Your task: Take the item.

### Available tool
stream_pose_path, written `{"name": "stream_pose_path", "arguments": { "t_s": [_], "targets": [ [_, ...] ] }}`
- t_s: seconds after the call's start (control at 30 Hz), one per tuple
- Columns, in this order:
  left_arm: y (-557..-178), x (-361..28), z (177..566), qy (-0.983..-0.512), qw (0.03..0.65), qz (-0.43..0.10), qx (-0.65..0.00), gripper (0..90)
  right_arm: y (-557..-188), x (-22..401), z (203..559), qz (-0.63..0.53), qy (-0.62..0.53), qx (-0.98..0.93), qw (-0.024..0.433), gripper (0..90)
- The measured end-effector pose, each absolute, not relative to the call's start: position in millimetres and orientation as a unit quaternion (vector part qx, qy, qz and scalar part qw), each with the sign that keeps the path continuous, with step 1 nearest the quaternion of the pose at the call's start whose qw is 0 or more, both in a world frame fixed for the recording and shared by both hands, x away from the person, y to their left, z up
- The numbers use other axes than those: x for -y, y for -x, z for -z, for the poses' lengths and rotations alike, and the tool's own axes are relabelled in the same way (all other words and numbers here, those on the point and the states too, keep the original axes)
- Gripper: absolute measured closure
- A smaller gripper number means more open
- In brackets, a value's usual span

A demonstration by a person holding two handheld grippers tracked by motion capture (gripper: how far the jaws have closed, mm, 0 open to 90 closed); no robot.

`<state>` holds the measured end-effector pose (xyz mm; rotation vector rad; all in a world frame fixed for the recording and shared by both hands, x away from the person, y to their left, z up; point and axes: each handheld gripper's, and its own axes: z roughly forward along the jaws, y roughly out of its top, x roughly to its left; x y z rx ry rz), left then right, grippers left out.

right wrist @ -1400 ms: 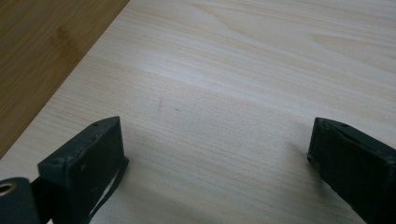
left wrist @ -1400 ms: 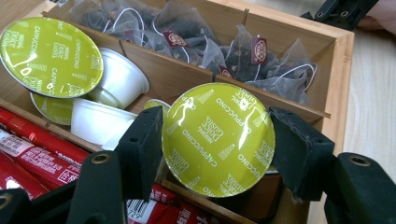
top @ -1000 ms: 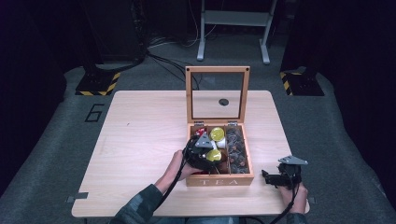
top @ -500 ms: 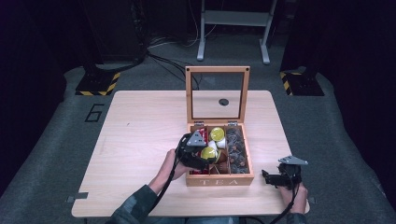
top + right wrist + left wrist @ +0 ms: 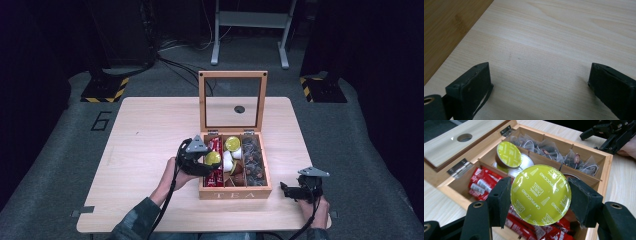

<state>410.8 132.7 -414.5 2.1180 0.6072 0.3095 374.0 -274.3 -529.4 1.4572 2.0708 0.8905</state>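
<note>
Left gripper point(image 5: 540, 197) clamped across rim of green-lidded coffee capsule point(image 5: 540, 194), right gripper point(image 5: 540, 82) spread empty; probably light, thin-walled, foil puncturable, so grip rim, gently.

Light wooden table point(image 5: 150, 130) stands on grey floor covering marked with a "6" point(image 5: 101, 120). Wooden tea box point(image 5: 235, 192), glass lid point(image 5: 232, 102) upright and open. Left compartment: red sachets point(image 5: 480, 183). Right compartment: grey tea bags point(image 5: 574, 160). Behind the table: a grey metal stand point(image 5: 250, 30), cables, two yellow-black striped bases point(image 5: 105, 90).
</note>
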Motion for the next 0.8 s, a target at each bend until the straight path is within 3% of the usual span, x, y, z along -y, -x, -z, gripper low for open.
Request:
{"name": "stream_pose_path", "arguments": {
  "t_s": [0.8],
  "targets": [
    [-413, -179, 406, -0.838, 0.442, -0.159, -0.278, 37.9, -374, 274, 530, -0.324, -0.527, -0.752, 0.227, 3.6]
  ]
}}
